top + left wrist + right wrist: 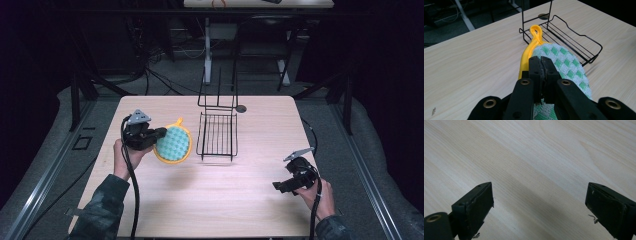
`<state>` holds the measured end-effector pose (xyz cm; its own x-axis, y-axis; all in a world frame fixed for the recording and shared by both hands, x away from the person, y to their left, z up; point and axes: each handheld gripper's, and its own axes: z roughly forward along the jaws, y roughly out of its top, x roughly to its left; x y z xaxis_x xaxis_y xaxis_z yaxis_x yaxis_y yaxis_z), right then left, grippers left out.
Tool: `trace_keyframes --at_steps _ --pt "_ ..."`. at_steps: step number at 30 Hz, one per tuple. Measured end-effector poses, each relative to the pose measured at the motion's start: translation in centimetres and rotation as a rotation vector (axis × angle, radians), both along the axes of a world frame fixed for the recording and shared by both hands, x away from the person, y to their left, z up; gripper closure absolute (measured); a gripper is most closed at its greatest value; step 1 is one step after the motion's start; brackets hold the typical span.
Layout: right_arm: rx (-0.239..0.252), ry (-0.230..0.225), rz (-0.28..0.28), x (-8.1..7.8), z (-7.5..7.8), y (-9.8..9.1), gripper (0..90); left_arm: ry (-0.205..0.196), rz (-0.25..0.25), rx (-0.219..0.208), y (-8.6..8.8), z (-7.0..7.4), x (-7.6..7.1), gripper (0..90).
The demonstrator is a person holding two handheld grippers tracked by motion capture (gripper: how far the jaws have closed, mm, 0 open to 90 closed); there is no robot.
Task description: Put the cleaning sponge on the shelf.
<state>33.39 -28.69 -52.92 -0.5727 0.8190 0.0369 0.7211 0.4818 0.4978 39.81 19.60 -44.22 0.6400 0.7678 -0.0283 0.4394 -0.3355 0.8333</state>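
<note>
My left hand-held gripper was clenched on a round pot holder, a green-and-white checked pad with a yellow border and a yellow hanging loop. In the left gripper view the two black jaws met tightly on the edge of the pot holder, with the fabric pinched between them and the yellow loop pointing away from me toward a black wire rack. From the high view the pot holder was held up at an angle over the left-centre of the pale wooden worktop, its checked face turned upward, and it threw a soft shadow onto the wood below; I could not tell whether its lower edge touched the surface. The wire rack stood just beside it to the right, near the middle of the worktop, a shallow basket with tall upright wires rising at its far end. A small dark round spot lay on the worktop by the rack's far right corner. My right hand-held gripper was well apart from all this, near the right front of the worktop, held low in my right hand. In the right gripper view its jaws stood wide apart, released, with bare wood grain between them and nothing in their grasp.
</note>
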Motion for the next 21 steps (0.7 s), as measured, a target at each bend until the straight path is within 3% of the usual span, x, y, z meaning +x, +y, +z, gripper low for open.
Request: trace_keyframes --at_steps 21 --pt "0.006 0.0 0.0 0.0 0.0 0.1 6.7 0.003 -0.04 -0.04 -2.1 0.1 1.8 88.1"
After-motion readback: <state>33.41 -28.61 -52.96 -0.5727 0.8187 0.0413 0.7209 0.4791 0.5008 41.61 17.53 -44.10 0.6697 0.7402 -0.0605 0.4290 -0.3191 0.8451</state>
